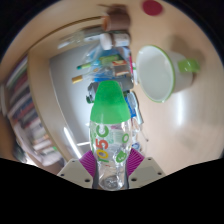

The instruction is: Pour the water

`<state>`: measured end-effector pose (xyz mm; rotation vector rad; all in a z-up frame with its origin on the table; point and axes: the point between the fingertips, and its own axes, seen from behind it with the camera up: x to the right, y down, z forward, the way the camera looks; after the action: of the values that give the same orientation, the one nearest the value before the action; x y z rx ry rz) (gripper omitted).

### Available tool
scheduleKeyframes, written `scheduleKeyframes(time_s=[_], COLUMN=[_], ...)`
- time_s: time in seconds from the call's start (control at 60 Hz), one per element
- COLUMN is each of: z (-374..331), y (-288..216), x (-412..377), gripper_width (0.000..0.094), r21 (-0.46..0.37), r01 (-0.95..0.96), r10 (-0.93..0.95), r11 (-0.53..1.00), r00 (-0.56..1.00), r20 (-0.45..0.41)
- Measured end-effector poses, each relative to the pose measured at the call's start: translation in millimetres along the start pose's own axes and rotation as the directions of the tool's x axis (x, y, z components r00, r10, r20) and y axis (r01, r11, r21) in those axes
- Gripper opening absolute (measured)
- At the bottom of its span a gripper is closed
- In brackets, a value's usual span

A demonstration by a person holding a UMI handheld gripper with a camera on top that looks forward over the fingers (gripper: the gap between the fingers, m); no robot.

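A clear plastic bottle [109, 140] with a green cap [107, 99] and a colourful label sits between my gripper's [112, 160] purple pads [134, 158]. Both fingers press on its lower body, and it is held tilted, lifted off the table. Beyond the cap and to the right, a white bowl with a green rim [160, 72] stands on the pale table [70, 85]. The bottle's base is nearest the camera and hides the fingertips.
A cluster of small colourful items [104, 62] lies on the table beyond the bottle. A dark red round object [151, 7] sits at the far side. Shelves with books [25, 120] run along the left.
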<state>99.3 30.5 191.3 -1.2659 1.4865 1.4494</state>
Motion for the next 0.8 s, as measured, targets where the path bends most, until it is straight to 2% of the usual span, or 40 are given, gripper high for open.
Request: scheduleKeyframes(time_s=[0.117,0.25,0.367,0.55,0.617,0.667,0.733,0.8], z=[-6.2,-1.1,-1.0,-1.7,-1.5,-1.9,-8.3,-18.7], y=[-13.1,-32.4,-37.3,-34.4,-27.1,-19.7,-12.8,-11.0], x=[-18.9,-22.7,-26.5,-24.3,-25.5,-30.8,-50.3,-88.2], gripper_width=[0.0351,0.0351,0.0352,0.035,0.0352,0.035,0.0349,0.0352], r21=[-0.038,-0.035,-0.05,-0.053,-0.068,-0.077,-0.074,-0.06], r01=[-0.311,-0.455,-0.52,-0.515,-0.465,-0.357,-0.114,0.192], r10=[0.314,0.455,0.52,0.516,0.47,0.364,0.121,-0.184], r11=[0.949,0.89,0.853,0.856,0.883,0.931,0.991,0.98], r00=[0.944,0.878,0.836,0.841,0.872,0.924,0.988,0.976], r20=[0.099,0.147,0.175,0.16,0.138,0.114,0.098,0.12])
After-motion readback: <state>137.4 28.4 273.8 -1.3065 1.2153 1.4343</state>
